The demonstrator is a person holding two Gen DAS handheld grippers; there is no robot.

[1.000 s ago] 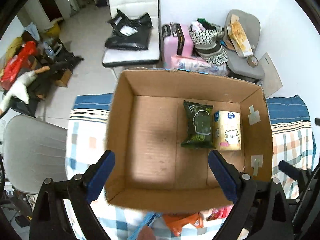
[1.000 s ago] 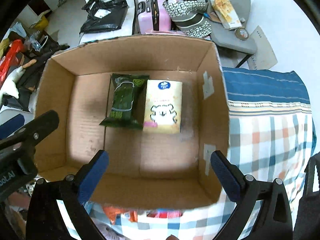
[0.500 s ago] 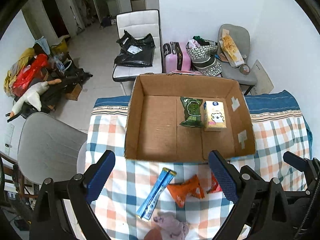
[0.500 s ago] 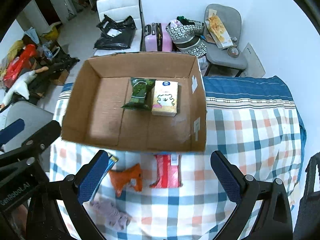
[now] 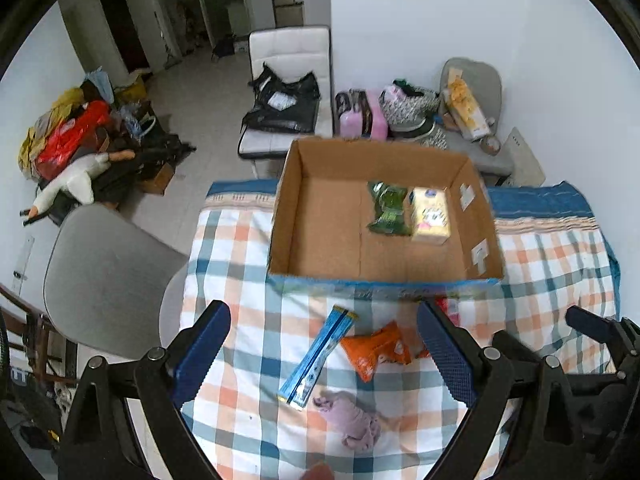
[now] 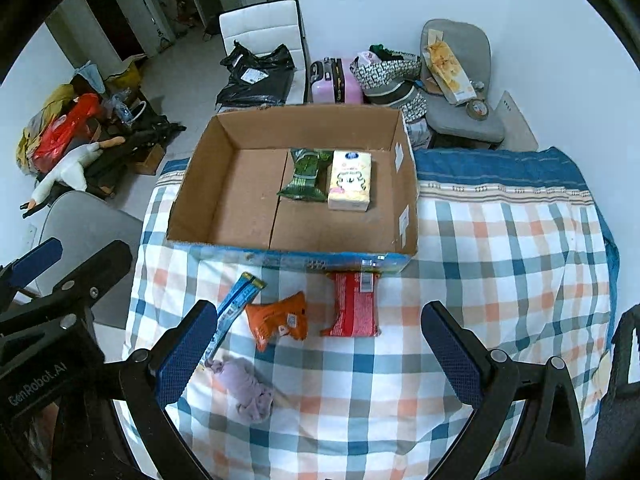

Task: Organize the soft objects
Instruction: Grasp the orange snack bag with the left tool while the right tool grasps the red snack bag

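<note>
An open cardboard box (image 5: 478, 216) (image 6: 192, 196) stands on the checked tablecloth and holds a green packet (image 5: 388, 208) (image 6: 306, 174) beside a yellow tissue pack (image 5: 430, 216) (image 6: 350, 180). In front of the box lie a blue strip pack (image 5: 318, 354) (image 6: 236, 306), an orange pouch (image 5: 376, 350) (image 6: 278, 318), a red packet (image 6: 354, 304) and a purple soft cloth (image 5: 354, 422) (image 6: 244, 390). My left gripper (image 5: 324, 352) and right gripper (image 6: 316, 346) both hover open above these loose items, holding nothing.
The checked tablecloth (image 6: 500, 264) stretches free to the right of the box. A grey chair (image 5: 104, 276) stands at the table's left edge. Behind the table are a white chair with black bags (image 5: 286, 120), a pink suitcase (image 6: 334, 82) and a cluttered grey chair (image 6: 456, 76).
Both grippers have pulled back and up from over the box, so the loose items in front of the box have come into view. Both stayed open.
</note>
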